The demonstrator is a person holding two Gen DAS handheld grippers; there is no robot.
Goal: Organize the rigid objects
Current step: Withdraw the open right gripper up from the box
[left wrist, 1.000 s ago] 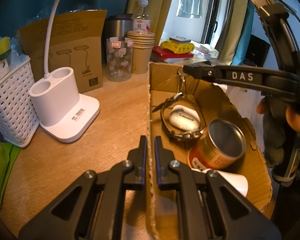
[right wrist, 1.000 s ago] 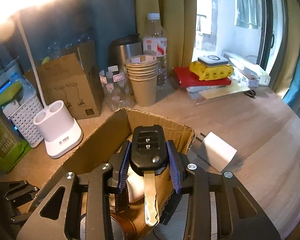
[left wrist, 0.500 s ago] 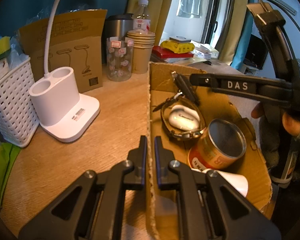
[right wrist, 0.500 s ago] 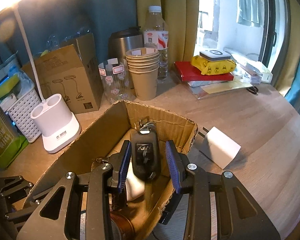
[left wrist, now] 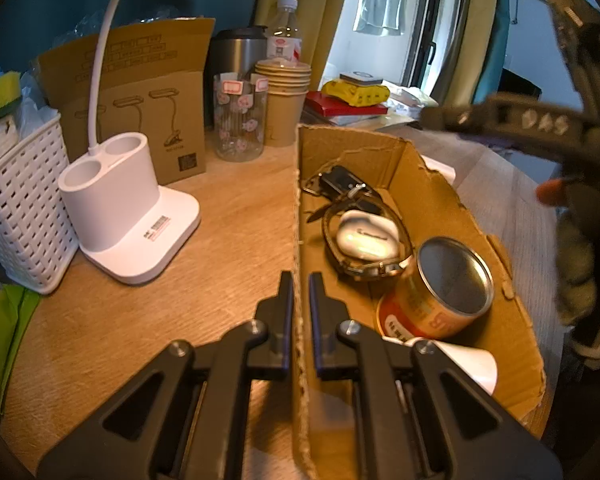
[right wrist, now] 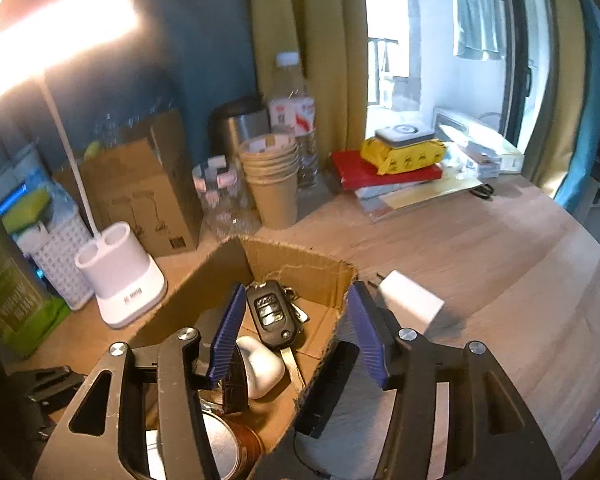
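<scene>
From the left wrist, a white lamp base and a wicker basket stand left of the cardboard box. The left gripper is pinched narrowly on the box's near wall. Inside lie a tin can, a wristwatch and a car key.

From the right wrist, paper cups stand behind the box. The right gripper hangs spread wide and empty over the car key, with a white charger right of the box.

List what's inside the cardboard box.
In the box: car key, watch ringing a white case, tin can, something white partly hidden by the left gripper.
</scene>
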